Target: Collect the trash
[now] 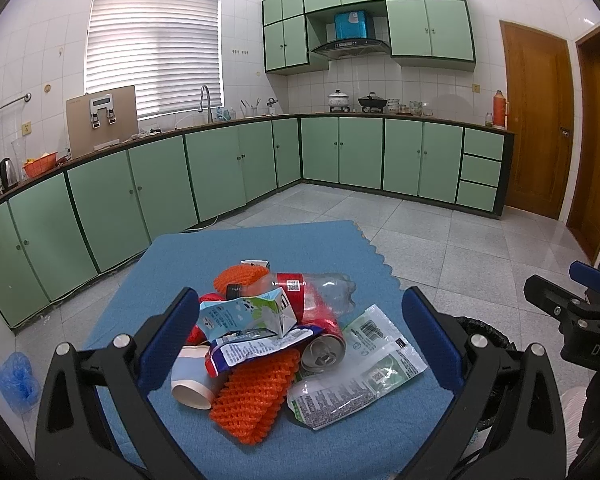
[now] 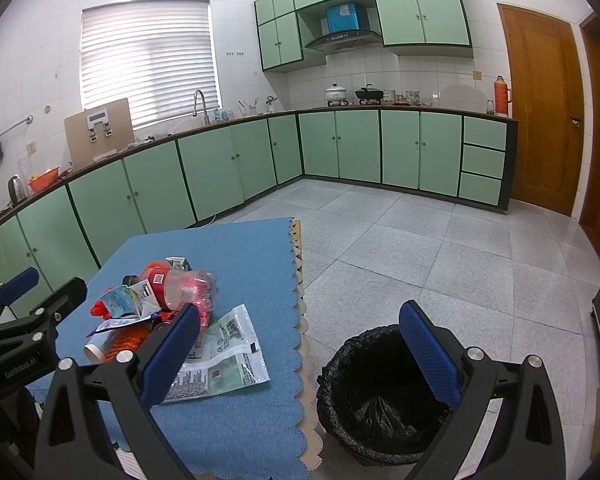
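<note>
Your left tool (image 1: 296, 336) (spread wide, holding nothing) frames the trash pile (image 1: 276, 332) dead ahead; the right tool (image 2: 300, 344), also released, hangs nearer the bin (image 2: 380, 392).

Matt blue cloth mat (image 1: 260, 248) under a glossy metal can (image 1: 323, 350) and clear plastic bottle (image 1: 332, 290) — crinkled black plastic bin liner (image 2: 364, 364).

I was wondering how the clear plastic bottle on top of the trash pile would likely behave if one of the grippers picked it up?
The clear plastic bottle looks empty, so it is probably light. Its walls appear thin and dented, so they would likely buckle under the open left gripper. It lies on its side atop the pile, so a nudge may roll it onto the blue mat.
</note>
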Demonstrator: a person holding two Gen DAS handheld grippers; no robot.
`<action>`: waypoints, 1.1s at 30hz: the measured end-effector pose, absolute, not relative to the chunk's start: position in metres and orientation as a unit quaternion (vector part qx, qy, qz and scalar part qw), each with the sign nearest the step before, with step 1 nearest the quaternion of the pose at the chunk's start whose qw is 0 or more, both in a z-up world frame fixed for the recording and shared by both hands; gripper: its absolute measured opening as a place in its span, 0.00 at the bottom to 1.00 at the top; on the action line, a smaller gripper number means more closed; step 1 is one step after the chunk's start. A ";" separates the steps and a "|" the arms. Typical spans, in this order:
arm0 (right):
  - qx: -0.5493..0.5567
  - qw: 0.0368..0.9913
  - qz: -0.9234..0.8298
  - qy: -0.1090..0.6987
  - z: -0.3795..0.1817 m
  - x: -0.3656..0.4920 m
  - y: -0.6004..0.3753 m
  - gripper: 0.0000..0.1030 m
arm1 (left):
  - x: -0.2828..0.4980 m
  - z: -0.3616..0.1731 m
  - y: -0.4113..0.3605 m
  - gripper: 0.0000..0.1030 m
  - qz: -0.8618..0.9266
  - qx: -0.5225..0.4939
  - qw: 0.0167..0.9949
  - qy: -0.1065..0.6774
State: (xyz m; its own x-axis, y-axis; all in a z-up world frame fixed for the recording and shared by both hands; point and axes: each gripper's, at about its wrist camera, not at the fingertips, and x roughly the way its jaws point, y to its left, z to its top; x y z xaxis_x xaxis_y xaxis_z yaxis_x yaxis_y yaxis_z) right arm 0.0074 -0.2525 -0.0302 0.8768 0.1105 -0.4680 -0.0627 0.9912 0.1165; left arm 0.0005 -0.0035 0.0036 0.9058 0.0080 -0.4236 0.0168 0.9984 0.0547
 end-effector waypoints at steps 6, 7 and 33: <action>0.049 0.967 0.045 0.245 -0.030 0.008 -0.253 0.94 | 0.003 0.002 -0.004 0.95 -0.002 0.030 0.976 0.217; 0.049 0.967 0.045 0.244 -0.030 0.008 -0.253 0.94 | 0.003 0.002 -0.004 0.95 -0.002 0.029 0.976 0.217; 0.054 0.968 0.049 0.240 -0.032 0.013 -0.251 0.94 | 0.005 -0.001 0.003 0.95 0.005 0.033 0.977 0.209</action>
State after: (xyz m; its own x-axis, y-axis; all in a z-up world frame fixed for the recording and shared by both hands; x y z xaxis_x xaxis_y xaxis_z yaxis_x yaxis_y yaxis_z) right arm 0.0130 -0.2506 -0.0316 0.8803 0.1201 -0.4589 -0.0683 0.9894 0.1280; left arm 0.0052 0.0035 -0.0012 0.9122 0.0241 -0.4091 0.0035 0.9978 0.0667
